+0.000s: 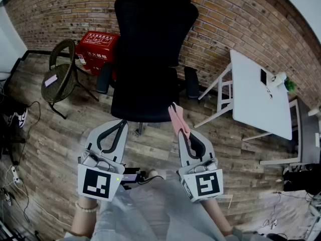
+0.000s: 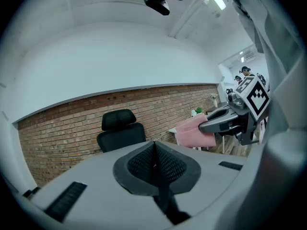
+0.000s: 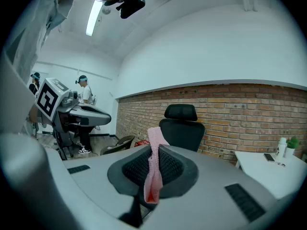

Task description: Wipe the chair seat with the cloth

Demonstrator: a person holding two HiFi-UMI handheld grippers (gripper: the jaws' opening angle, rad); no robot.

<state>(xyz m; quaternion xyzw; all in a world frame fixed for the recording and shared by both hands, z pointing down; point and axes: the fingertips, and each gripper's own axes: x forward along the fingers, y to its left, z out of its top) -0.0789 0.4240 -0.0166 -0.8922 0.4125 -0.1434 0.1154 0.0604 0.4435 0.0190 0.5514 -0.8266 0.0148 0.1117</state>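
- Well, the right gripper (image 1: 186, 136) pinches the pink cloth (image 1: 176, 117) in a thin fold just short of the chair seat (image 1: 145, 97); hard rubbing could tug it loose.
- The left gripper (image 1: 116, 128) has its jaws pressed together on nothing, so the unsteadied chair may swivel away.

We hold both grippers low before our body, side by side and apart, jaws pointing forward and away from us. Our left gripper (image 1: 120, 127) has its jaws pressed together with nothing between them. Our right gripper (image 1: 184, 133) has its jaws closed on the pink cloth (image 1: 178, 119), which stands out beyond the tips. Our left wrist (image 1: 85, 208) sits directly behind its marker cube.
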